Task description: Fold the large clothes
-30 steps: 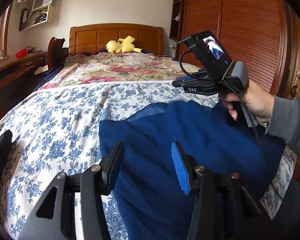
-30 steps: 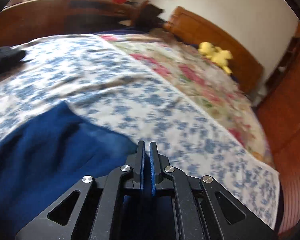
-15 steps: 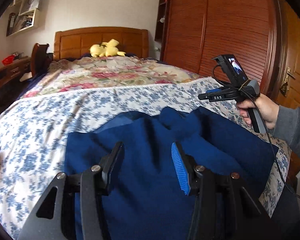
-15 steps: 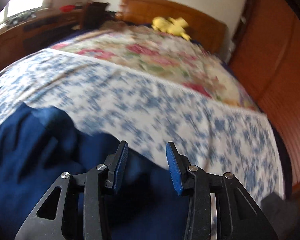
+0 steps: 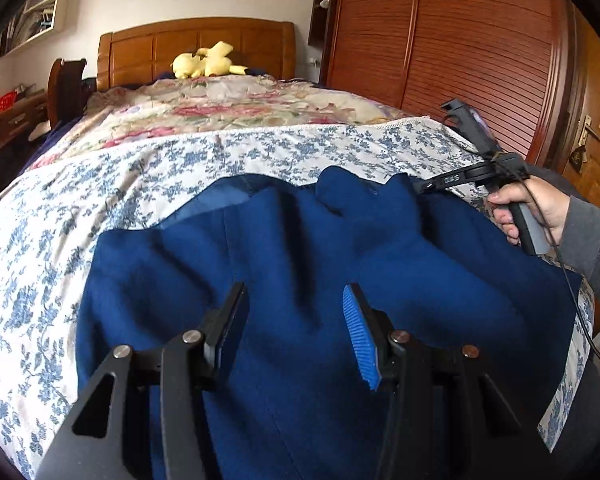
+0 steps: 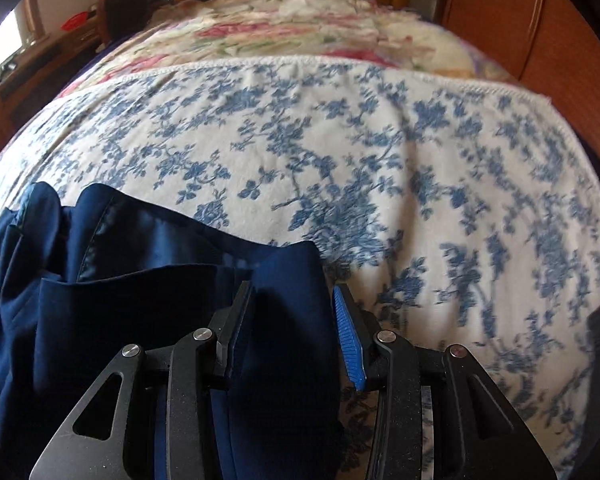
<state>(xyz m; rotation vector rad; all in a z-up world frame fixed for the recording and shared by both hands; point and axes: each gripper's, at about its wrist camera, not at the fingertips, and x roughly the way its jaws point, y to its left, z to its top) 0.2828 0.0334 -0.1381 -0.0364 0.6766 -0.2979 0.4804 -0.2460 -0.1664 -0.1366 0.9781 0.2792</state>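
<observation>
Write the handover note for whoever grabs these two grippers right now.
Left gripper: jaws open, empty, above the blue garment.
Right gripper: jaws open around the garment's right edge, not clamped.
The garment lies rumpled on the blue-flowered bedspread at the near end of the bed, with some lining showing at its far edge.
Done: garment is on the bed, partly bunched.
Left: smooth it flat, then fold it; no neat fold shows yet.

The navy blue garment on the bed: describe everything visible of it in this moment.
The navy blue garment is a large coat-like piece of thick, matte, wool-like cloth with a smoother, shinier lining showing at its far edge. It lies spread but rumpled on the blue floral bedspread, with raised folds near the middle. The left gripper is above it, open. The right gripper is open with the garment's far right corner between its fingers, unclamped.
</observation>
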